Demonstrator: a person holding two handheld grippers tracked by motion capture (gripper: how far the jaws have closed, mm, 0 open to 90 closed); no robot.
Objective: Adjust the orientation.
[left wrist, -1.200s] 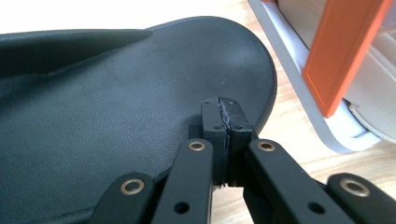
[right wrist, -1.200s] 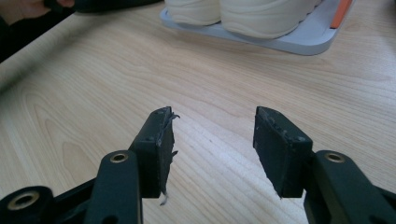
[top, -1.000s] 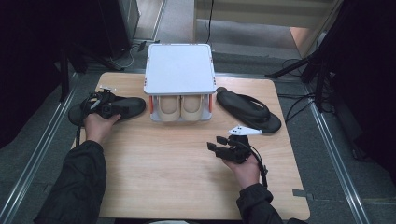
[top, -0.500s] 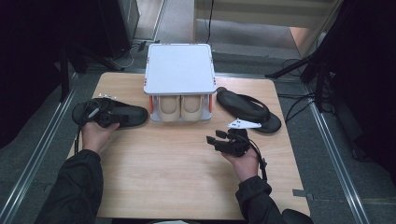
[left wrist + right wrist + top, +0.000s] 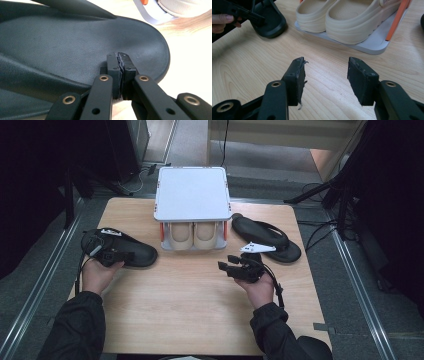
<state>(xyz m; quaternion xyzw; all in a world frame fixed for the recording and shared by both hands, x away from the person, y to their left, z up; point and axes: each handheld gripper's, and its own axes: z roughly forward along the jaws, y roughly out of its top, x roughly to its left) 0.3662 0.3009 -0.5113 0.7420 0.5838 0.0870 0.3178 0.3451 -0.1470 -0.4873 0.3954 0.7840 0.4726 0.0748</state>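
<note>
A black sandal (image 5: pixel 140 254) lies at the table's left, its insole (image 5: pixel 75 45) close up in the left gripper view. My left gripper (image 5: pixel 129 256) is over that sandal, its jaws pressed together with nothing visible between them, tips (image 5: pixel 120 58) at the insole near the rounded end. A second black sandal (image 5: pixel 265 237) lies at the right. My right gripper (image 5: pixel 226 263) hovers open over bare wood in front of the rack, and the right gripper view shows its fingers (image 5: pixel 325 67) wide apart and empty.
A small rack with a white top (image 5: pixel 192 195) stands at the back centre, holding a pair of beige clogs (image 5: pixel 352 17) on its lower shelf (image 5: pixel 372 48). Cables trail off both sides. Bare wood (image 5: pixel 190 310) spreads across the table's near half.
The left sandal has slid toward the table's near edge together with my left gripper. My right gripper has shifted slightly left and stays open.
</note>
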